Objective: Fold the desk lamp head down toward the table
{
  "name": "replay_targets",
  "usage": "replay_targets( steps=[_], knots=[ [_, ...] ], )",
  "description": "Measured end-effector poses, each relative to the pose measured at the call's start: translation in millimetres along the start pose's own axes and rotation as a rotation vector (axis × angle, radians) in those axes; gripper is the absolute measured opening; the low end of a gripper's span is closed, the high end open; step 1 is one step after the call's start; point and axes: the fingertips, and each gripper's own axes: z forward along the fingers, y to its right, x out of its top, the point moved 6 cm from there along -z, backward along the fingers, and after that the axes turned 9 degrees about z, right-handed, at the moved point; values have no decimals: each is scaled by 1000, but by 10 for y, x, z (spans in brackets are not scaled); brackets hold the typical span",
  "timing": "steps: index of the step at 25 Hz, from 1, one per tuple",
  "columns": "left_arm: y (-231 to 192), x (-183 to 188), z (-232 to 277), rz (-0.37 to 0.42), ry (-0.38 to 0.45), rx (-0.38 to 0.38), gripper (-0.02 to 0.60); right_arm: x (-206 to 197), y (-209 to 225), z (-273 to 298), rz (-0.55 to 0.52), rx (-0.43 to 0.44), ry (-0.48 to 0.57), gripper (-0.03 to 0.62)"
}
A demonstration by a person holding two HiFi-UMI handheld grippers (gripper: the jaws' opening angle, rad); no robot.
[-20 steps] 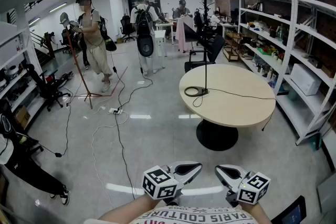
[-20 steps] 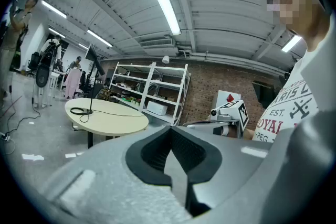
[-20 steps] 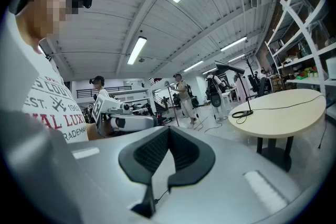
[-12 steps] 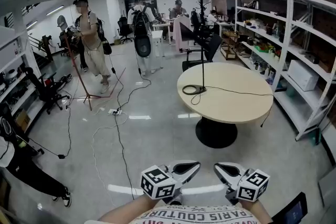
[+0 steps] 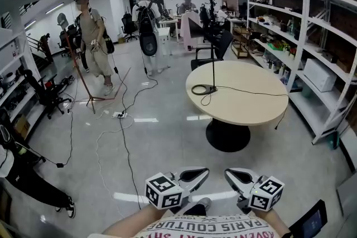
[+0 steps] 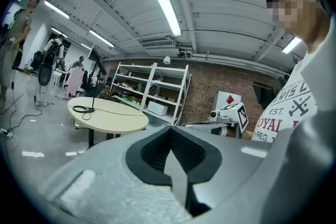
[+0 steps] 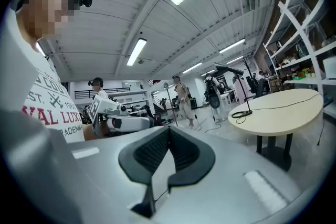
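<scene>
Black thin-stemmed desk lamp (image 5: 214, 87) stands upright on the round beige table (image 5: 251, 103), toward its left side, its head too small to judge. Well short of that table, the grey left gripper (image 5: 201, 173) and right gripper (image 5: 230, 173) are clenched, empty.

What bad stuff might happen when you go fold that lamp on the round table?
A power strip lies on the floor ahead, short of the table: a trip risk. The lamp has a thin stem, and its cord trails off the table edge, so a hard push or a snag might tip it.
</scene>
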Motion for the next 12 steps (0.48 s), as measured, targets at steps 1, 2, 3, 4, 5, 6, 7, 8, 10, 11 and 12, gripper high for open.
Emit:
replay_targets(
  steps=[1,2,3,4,5,6,7,8,10,11,12],
  knots=[
    [-11,-1,11,-3,3,-1,0,-5,24,1,11,-2,-3,2],
    [-23,-4,28,-6,6,-1,0,-7,53,0,20,-3,-6,2],
    [-39,-7,47,-9,8,-2,0,-1,82,2,27,-2,-8,2],
    [-60,-7,66,-11,10,-3,0,12,106,10,31,-1,-8,2],
    [-88,-6,82,-12,12,-4,0,32,128,24,32,-1,-6,2],
    [-121,-2,97,-14,14,-5,0,53,150,46,30,-1,-3,2],
    [-158,-1,110,-16,15,-6,0,72,175,74,29,-1,-2,2],
    [-199,-4,122,-20,16,-6,0,85,203,111,30,-1,-4,2],
    [-304,-14,147,-28,17,-5,0,105,275,206,36,1,-10,2],
    [-368,-16,167,-31,17,-3,0,119,320,259,40,3,-13,2],
    [-440,-14,196,-34,17,-1,0,139,374,310,42,4,-15,2]
  ],
)
